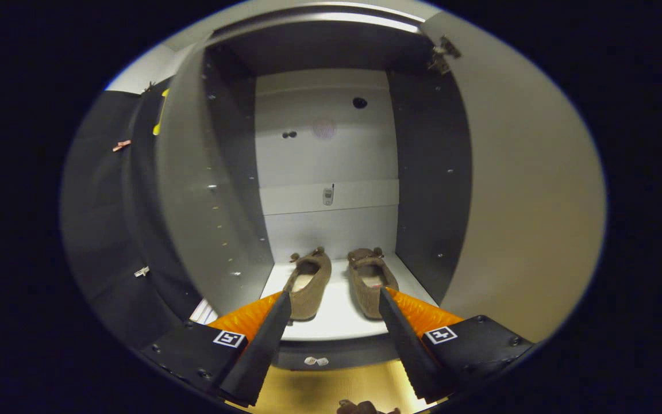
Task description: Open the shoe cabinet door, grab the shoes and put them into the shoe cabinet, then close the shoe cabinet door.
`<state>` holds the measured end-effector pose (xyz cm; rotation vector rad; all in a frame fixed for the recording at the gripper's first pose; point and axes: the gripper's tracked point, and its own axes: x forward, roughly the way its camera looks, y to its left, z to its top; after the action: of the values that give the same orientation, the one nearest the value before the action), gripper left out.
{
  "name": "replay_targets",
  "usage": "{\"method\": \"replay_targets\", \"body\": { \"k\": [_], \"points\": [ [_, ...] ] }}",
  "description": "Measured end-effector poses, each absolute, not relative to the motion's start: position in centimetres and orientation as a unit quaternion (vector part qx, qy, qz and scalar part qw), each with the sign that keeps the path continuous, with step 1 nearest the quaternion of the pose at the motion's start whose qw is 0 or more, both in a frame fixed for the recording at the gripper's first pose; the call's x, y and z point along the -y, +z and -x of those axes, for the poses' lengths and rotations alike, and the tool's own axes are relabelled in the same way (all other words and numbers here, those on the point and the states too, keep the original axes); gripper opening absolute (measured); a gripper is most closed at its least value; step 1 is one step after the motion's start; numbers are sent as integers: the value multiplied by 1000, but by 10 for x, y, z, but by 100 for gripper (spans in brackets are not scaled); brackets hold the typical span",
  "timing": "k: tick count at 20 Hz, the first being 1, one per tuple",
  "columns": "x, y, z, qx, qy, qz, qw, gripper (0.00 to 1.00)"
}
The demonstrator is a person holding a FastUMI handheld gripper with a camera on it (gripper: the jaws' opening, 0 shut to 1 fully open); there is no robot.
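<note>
The gripper [334, 302] points straight ahead toward twelve o'clock, held level. Its two fingers [268, 339] are spread wide apart, one angling in from seven o'clock, the other from five o'clock, with nothing clamped between them.

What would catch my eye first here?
Two brown shoes sit side by side on the white bottom shelf of the open cabinet, just ahead of the claw. The claw's fingers are spread wide, holding nothing. The door stands swung open beside it.
</note>
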<state>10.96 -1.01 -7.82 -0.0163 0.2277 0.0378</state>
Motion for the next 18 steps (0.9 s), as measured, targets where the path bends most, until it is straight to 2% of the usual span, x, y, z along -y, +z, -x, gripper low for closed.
{"method": "replay_targets", "body": {
  "k": [8,13,18],
  "points": [
    [39,-41,52,-54,16,12,998,97],
    [97,-20,125,-41,-2,-2,999,97],
    [180,-2,168,-21,-33,-2,999,97]
  ]
}}
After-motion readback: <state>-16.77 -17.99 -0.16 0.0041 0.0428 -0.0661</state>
